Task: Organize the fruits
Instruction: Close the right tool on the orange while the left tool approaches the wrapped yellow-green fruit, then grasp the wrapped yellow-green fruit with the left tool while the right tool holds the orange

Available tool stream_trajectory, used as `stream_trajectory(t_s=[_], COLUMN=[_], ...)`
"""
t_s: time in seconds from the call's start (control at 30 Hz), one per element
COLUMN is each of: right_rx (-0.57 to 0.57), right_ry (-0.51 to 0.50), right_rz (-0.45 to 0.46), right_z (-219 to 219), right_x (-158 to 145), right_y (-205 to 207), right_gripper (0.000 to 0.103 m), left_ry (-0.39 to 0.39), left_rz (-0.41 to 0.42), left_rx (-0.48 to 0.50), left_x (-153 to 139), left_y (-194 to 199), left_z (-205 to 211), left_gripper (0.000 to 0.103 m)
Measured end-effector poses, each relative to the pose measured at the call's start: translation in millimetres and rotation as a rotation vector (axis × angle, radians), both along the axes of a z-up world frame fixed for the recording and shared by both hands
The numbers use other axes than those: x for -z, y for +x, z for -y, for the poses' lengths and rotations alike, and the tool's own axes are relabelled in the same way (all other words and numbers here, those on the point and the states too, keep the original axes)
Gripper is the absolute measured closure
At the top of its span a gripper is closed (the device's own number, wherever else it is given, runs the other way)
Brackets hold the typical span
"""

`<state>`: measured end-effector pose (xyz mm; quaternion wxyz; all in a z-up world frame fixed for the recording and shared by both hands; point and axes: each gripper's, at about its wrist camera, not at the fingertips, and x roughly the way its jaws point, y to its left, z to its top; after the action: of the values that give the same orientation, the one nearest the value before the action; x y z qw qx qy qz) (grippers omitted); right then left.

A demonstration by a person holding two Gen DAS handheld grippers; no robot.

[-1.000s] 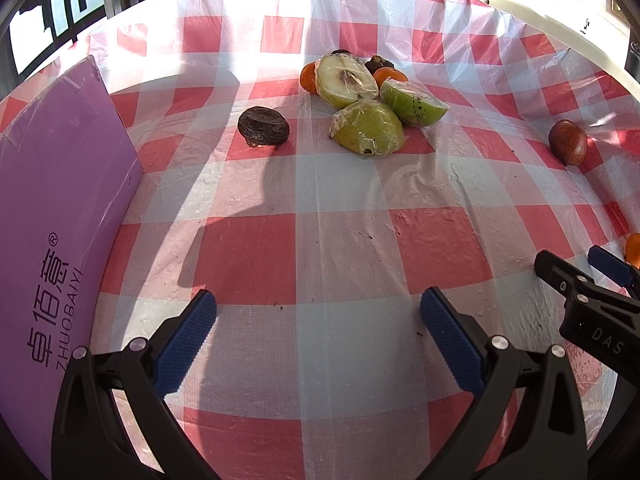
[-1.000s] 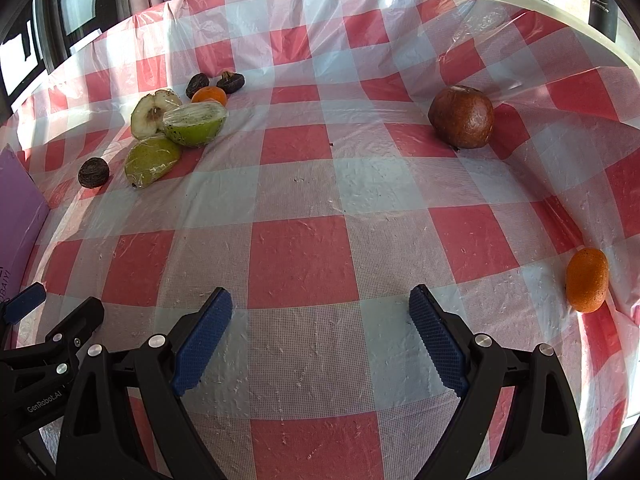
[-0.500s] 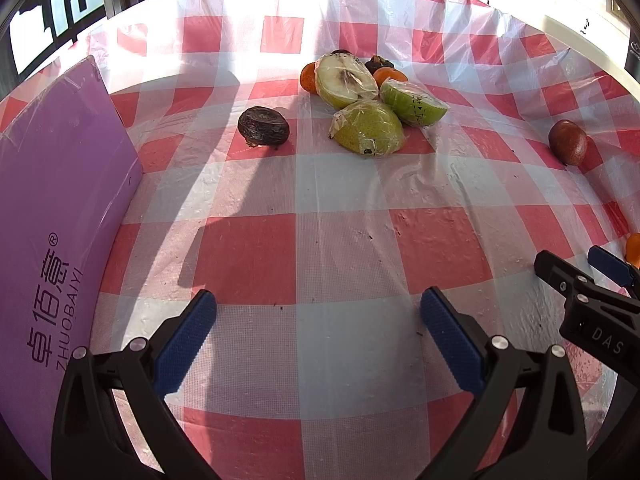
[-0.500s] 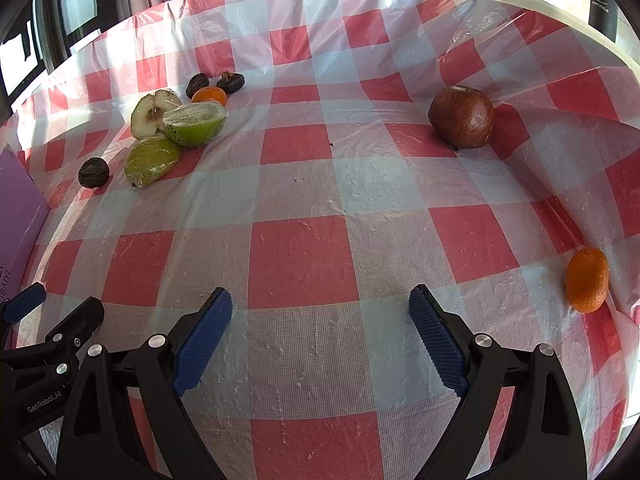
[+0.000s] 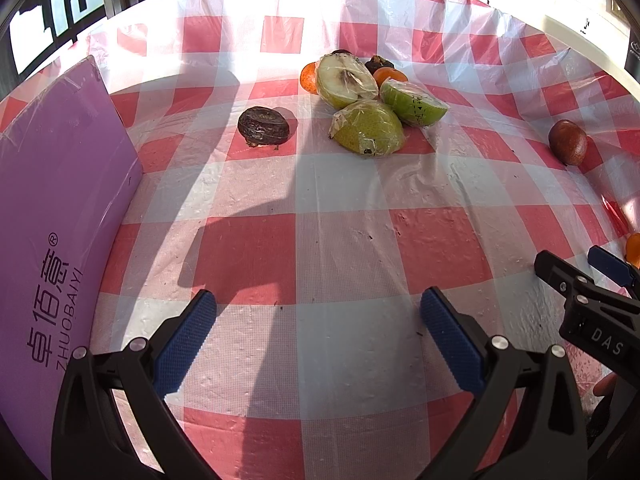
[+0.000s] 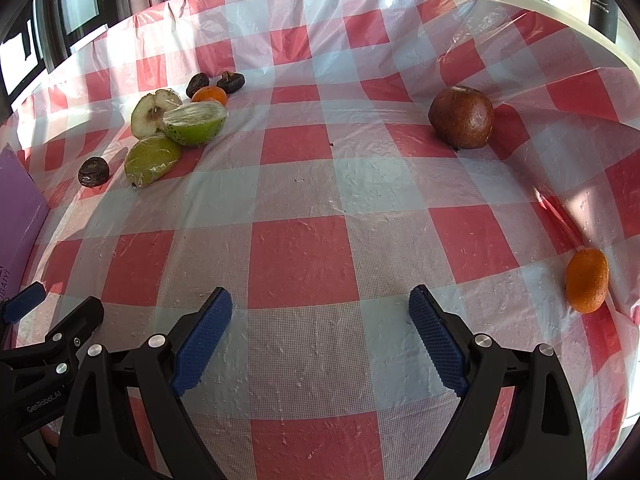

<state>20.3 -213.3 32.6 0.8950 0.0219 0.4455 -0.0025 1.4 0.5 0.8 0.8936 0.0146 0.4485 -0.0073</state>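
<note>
Both grippers hover low over the near part of a table covered by a red-and-white checked plastic cloth (image 5: 332,264). The left gripper (image 5: 318,336) has its blue pads spread wide apart with nothing between them; the right gripper (image 6: 320,336) is likewise spread and empty. Neither touches any fruit.

Most fruit lies clustered at the far side: a cut pale half pear (image 5: 346,80), a wrapped green half (image 5: 412,102) and a wrapped green pear piece (image 5: 366,128) lie pressed together, with small orange fruits (image 5: 390,76) and dark shrivelled fruits (image 6: 197,84) tucked just behind them. One dark wrinkled fruit (image 5: 263,126) lies apart, left of the cluster. A brown round fruit (image 6: 462,117) rests far right against a fold in the cloth, and an orange oval fruit (image 6: 587,280) lies near right by the table edge. A purple box (image 5: 52,240) stands along the left side.

Judged risks: the wrapped pieces look slick, so the pads may slip on the film or crush the soft cut flesh. Reaching into the tight cluster may knock neighbours aside. The round fruits may roll when nudged, and the orange oval fruit could go over the edge. The loose cloth may snag and drag.
</note>
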Motion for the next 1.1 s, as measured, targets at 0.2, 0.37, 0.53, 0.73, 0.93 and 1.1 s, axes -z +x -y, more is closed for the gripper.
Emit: stream_trajectory(t_s=[0.2,0.37,0.53,0.73,0.93,1.1], right_rx=[0.037,0.273,0.518,0.552,0.487,0.434], right_ry=[0.01,0.007,0.072,0.08,-0.021,-0.013], right_rz=[-0.081,-0.069,-0.056,-0.038,-0.02,-0.018], right_z=[22.0,87.1,153.9,172.1,151.8,146.0], right_x=[-1.1,4.1,12.7,14.2,17.6,18.5], right_y=[-9.8,-42.1,-46.7,-22.0,-16.4,-16.2], right_gripper=[0.017,0.017,0.017,0.044,0.058,0.059], left_ry=[0.0,0.001,0.001,-0.001,-0.002,0.001], left_rz=[0.0,0.0,0.0,0.0,-0.049,-0.021], left_rx=[0.0,0.0,0.0,-0.001,-0.016,0.001], left_x=[0.2,0.2,0.2,0.2,-3.0,-10.4], left_y=[-0.2,-0.1,-0.2,-0.3,14.4,51.1], left_z=[0.4,0.4,0.3,0.2,5.1,21.3], left_gripper=[0.001,0.001,0.001,0.001,0.001,0.001])
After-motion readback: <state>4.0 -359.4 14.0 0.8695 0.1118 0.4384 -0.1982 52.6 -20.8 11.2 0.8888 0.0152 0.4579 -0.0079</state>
